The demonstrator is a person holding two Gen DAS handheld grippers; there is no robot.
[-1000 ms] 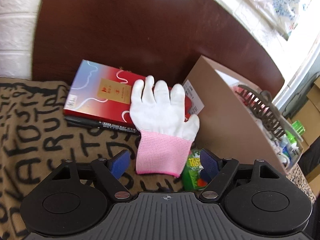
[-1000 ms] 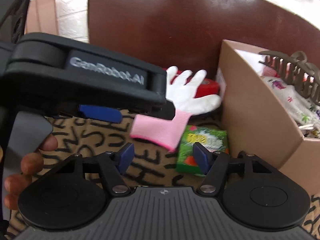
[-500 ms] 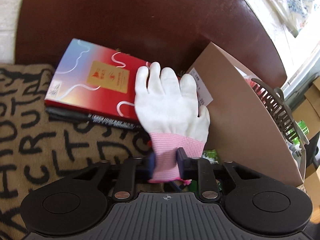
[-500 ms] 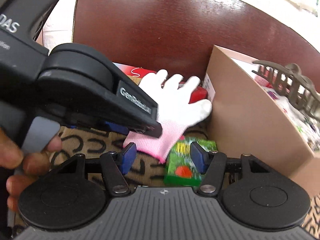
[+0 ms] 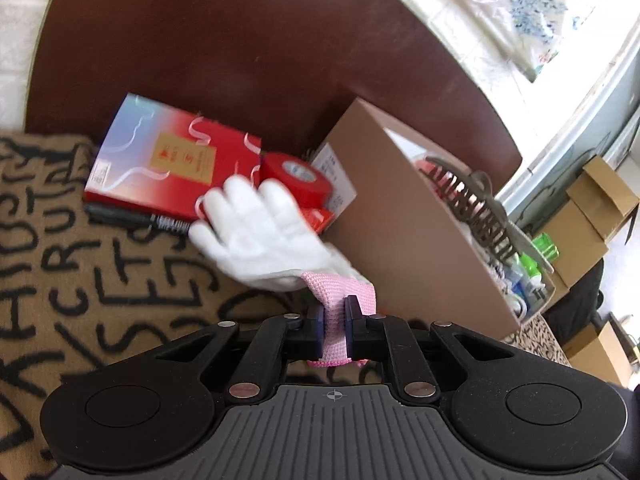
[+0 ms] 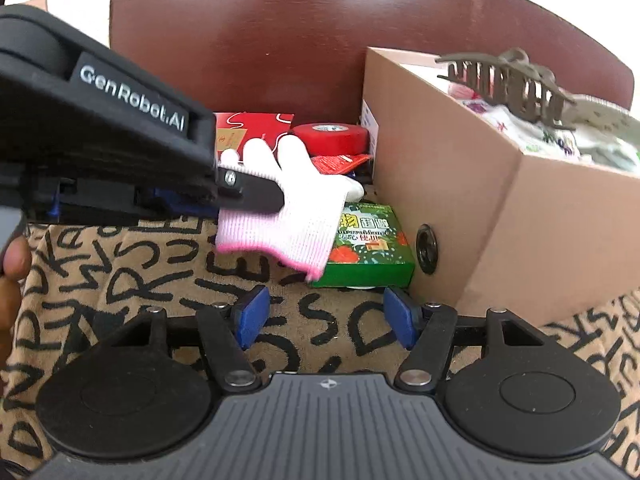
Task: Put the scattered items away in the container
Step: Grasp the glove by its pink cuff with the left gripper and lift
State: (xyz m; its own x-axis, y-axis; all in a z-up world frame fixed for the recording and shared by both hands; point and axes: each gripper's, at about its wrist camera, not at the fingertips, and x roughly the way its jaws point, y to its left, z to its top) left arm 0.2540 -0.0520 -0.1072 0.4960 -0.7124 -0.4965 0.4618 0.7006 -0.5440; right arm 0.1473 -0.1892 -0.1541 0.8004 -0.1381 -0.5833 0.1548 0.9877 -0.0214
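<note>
My left gripper is shut on the pink cuff of a white glove and holds it lifted off the patterned cloth, left of the brown cardboard box. In the right wrist view the glove hangs from the left gripper's fingers above a green packet. My right gripper is open and empty, low over the cloth in front of the green packet. A red tape roll, a red booklet and a black marker lie behind the glove.
The box holds a brown hair claw and several other items. A small red sachet lies by the tape roll. A dark red chair back rises behind everything. More cardboard boxes stand at the far right.
My left gripper closed on the glove's cuff and lifted it, uncovering the red tape roll. My right gripper stayed open and pulled back a little from the green packet.
</note>
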